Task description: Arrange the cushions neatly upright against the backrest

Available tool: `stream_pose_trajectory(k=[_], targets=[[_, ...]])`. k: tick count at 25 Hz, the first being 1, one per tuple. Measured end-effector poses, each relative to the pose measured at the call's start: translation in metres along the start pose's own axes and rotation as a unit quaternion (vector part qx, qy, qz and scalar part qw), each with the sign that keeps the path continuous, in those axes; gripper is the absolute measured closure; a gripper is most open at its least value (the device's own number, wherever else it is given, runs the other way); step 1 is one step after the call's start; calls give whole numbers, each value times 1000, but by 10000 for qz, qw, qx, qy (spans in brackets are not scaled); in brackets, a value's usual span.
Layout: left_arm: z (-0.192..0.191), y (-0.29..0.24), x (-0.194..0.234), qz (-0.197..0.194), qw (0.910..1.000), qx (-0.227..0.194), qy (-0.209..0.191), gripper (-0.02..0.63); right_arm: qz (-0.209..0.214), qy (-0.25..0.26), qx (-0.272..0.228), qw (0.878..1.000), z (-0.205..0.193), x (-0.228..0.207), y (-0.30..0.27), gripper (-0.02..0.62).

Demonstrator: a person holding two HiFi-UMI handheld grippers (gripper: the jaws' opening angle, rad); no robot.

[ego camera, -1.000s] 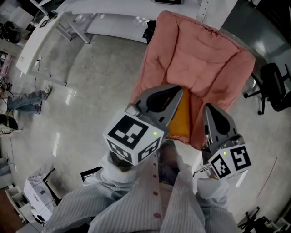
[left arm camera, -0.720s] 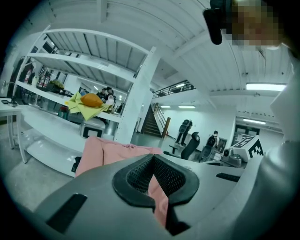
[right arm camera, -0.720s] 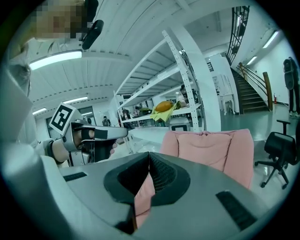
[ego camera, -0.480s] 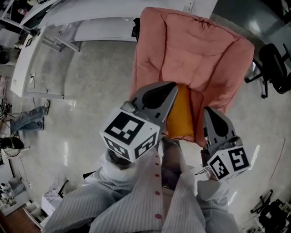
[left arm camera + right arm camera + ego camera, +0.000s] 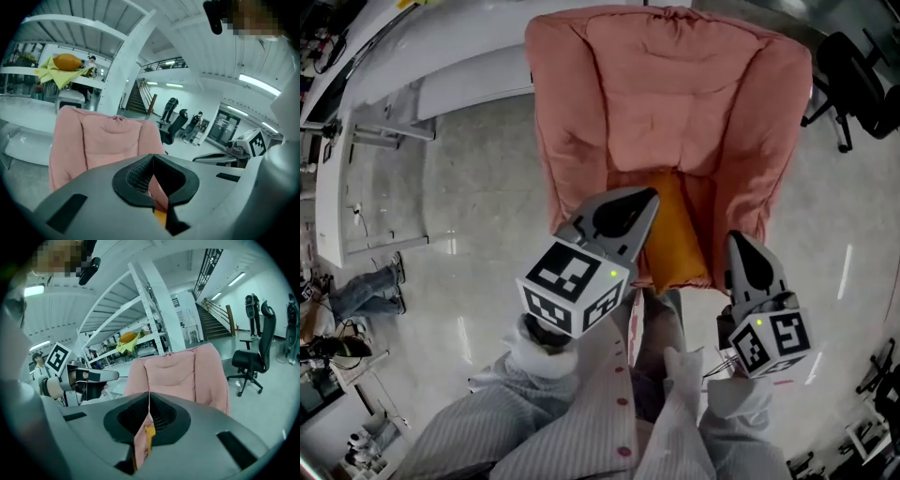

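At lower centre of the head view, jaws pressed together on left gripper [image 5: 645,199] and right gripper [image 5: 739,242], gripping nothing. Just beyond, flat orange fabric cushion [image 5: 677,234] lying on seat of pink padded armchair [image 5: 675,84], not yet upright. Likely approach step; next calls for parting jaws, pinching cushion edges.

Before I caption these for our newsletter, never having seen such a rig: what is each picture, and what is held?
A person holds a tool in each hand, each ending in a claw. The top-down picture comes from a head camera: left claw and right claw point at a pink armchair with an orange cushion on its seat. The other two come from cameras riding on the claws. Both claws are shut, holding nothing.
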State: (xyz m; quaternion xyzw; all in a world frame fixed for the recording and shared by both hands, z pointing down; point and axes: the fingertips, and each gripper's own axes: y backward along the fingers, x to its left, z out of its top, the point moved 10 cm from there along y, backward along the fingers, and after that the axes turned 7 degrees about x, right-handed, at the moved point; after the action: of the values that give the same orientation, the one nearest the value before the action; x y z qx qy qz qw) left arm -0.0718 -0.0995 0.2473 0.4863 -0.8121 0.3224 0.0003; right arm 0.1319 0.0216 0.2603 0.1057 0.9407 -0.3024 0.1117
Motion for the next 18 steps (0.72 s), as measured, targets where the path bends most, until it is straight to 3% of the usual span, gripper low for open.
stream_pose_trajectory(k=[4,10,18], targets=[[-22,-36,10,-160,9985,506,-159,595,-489,-288,74,9984,-32,-25,-14,581],[-59,-81,30,-188,9919,1121,-560,595,-885,-981,122,9912,-79,-55,-31,581],[-120,-136,63,-288,9871,1542,-331,595,-1374,-1795,388,9733,-160,-91,-52,580]])
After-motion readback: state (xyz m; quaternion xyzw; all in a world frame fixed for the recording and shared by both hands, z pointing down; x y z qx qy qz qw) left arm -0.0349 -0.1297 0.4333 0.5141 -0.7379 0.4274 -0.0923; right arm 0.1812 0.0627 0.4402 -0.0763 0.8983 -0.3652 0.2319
